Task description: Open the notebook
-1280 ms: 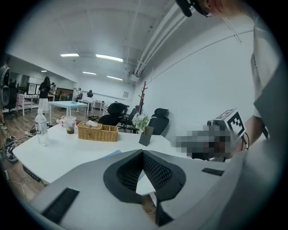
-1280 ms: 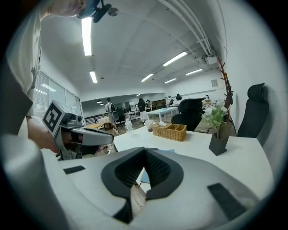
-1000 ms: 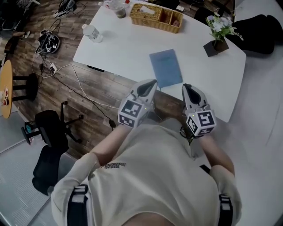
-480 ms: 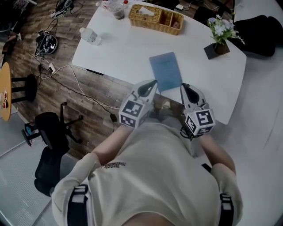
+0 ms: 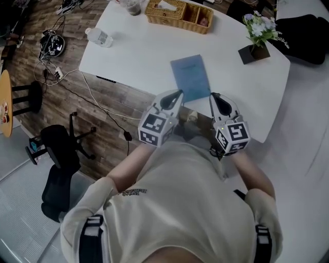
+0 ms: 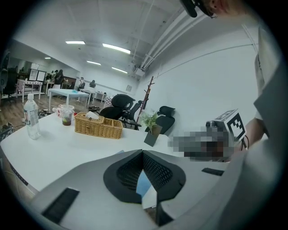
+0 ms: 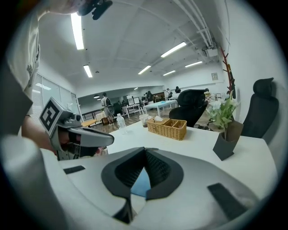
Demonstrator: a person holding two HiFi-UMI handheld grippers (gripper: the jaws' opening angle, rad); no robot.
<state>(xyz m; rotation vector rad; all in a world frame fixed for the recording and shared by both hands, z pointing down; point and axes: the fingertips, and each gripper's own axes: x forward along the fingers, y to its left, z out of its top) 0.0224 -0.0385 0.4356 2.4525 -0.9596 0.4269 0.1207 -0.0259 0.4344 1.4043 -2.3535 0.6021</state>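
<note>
Head view: notebook (image 5: pixel 190 77) lies closed at the near table (image 5: pixel 144 51) edge. Left gripper (image 5: pixel 174 96) and right gripper (image 5: pixel 216 98) sit just short of it, jaws together, empty. Risk: closed tips shove the notebook instead of catching its cover.

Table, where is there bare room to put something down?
The table is bare on its left half, between the bottle, the basket and the notebook. Another free patch lies right of the notebook, towards the potted plant. Crowded: the far edge at the basket, and the near edge by the left tool and right tool.
</note>
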